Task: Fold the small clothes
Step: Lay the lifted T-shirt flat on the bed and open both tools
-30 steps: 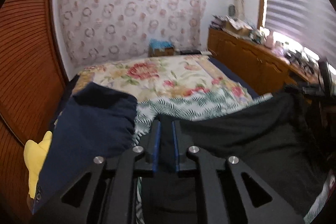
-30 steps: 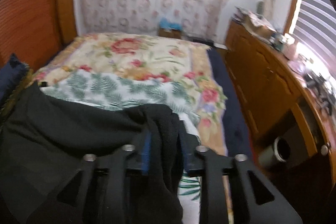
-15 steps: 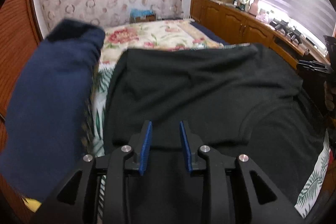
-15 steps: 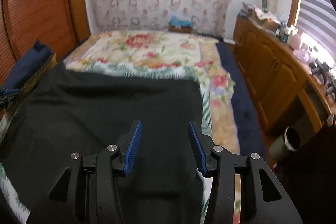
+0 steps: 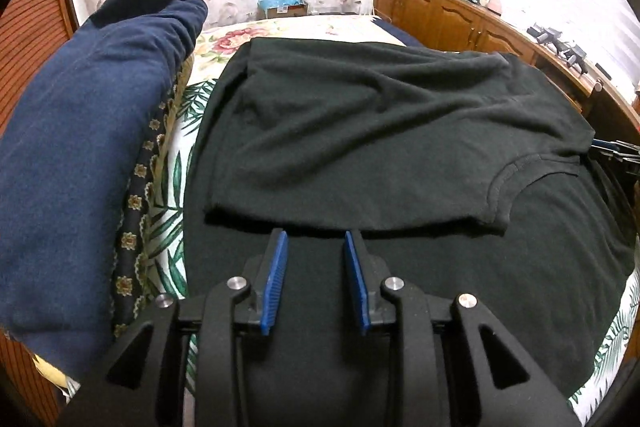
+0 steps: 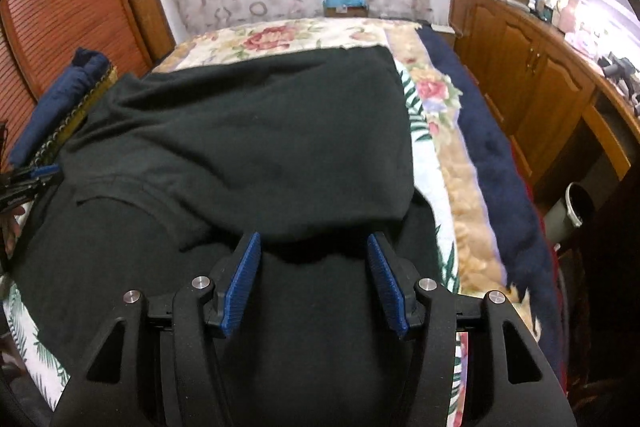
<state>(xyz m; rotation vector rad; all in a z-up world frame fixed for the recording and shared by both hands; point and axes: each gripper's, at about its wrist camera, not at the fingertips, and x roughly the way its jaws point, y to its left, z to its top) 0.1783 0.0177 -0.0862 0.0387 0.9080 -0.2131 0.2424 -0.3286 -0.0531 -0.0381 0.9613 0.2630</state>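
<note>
Black T-shirt folded over on the bed, both grippers let go.

Left wrist view: the left gripper [image 5: 314, 241] hovers over the black T-shirt [image 5: 400, 131], its jaws opening with only cloth beneath, nothing pinched; the shirt lies doubled near the bed's [image 5: 172, 195] front edge, a navy garment [image 5: 88, 131] along the left edge.
Right wrist view: the right gripper [image 6: 314, 247] stands released, jaws opening above the shirt [image 6: 260, 147], beside the right edge.

no text reads clearly; the cardboard box [image 5: 286, 10] by the wall perhaps bears a label, illegible.
</note>
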